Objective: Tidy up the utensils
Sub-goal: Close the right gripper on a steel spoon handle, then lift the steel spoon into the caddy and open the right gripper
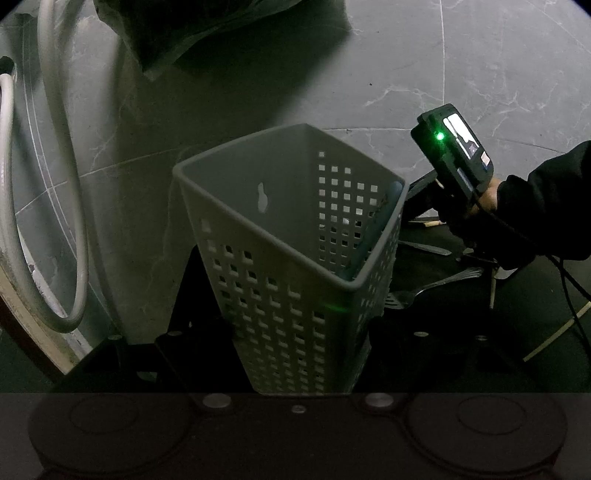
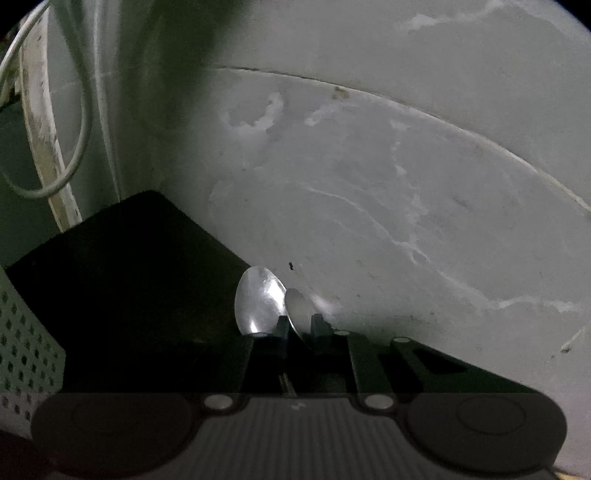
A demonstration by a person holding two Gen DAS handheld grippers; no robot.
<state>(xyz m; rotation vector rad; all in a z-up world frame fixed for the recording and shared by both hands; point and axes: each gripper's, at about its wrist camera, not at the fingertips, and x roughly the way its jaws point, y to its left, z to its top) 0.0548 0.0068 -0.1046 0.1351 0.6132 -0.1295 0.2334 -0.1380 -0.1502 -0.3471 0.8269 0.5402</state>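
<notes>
A grey perforated utensil basket (image 1: 295, 258) is tilted and held between the fingers of my left gripper (image 1: 299, 354), which is shut on its lower part. A utensil handle (image 1: 373, 236) leans inside its right corner. My right gripper (image 2: 299, 325) is shut on two metal spoons (image 2: 258, 302), their bowls sticking out past the fingertips. The basket's corner (image 2: 22, 332) shows at the left edge of the right wrist view. In the left wrist view the right gripper's body (image 1: 454, 155) is to the basket's right, above a fork (image 1: 436, 286) and a knife (image 1: 424, 247) on the dark mat.
A dark mat (image 2: 122, 266) lies on the grey marble surface (image 2: 369, 184). White hoses (image 1: 62, 184) loop at the left. A dark bag (image 1: 192, 29) lies at the back. Pale chopsticks (image 1: 554, 336) lie at the right.
</notes>
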